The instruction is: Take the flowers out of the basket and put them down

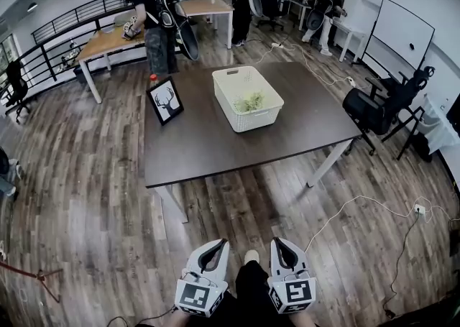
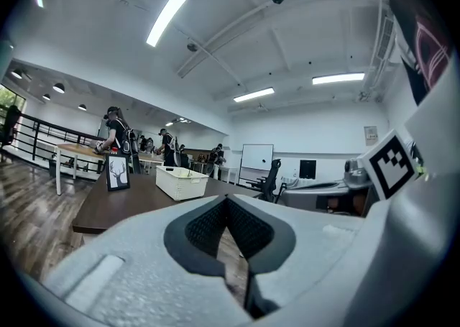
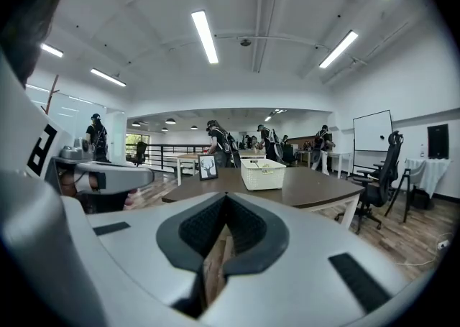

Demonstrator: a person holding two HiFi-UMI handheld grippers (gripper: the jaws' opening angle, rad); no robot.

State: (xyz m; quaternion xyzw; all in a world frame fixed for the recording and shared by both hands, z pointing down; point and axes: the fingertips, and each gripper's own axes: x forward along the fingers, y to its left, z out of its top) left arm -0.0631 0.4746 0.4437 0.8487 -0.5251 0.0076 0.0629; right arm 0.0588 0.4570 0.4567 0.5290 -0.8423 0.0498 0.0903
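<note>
Head view: the left gripper [image 1: 217,244] and the right gripper [image 1: 280,243] sit side by side at the bottom edge, close to the person's body, over the wooden floor [image 1: 86,203] and well short of the dark table [image 1: 208,142]. Each gripper's jaws are pressed together with nothing between them. The white basket [image 1: 267,113] stands on the table near its middle. The flowers [image 1: 251,101] lie inside it as a pale green cluster toward its near end. A framed picture [image 1: 165,100] of a deer's head stands upright near the table's left edge, apart from the basket. Several people [image 1: 154,20] work at lighter tables behind, and an office chair [image 1: 377,106] and a whiteboard [image 1: 402,31] stand to the right. Left gripper view: the jaw tips meet at the front and clamp nothing; floor shows through the slot behind them. Beyond the tips are the table, the framed picture and the basket [image 2: 181,182]; the flowers cannot be made out here. Right gripper view: the jaws are likewise closed and empty. The basket [image 3: 262,173] stands straight ahead on the table, with the framed picture to its left.
</note>
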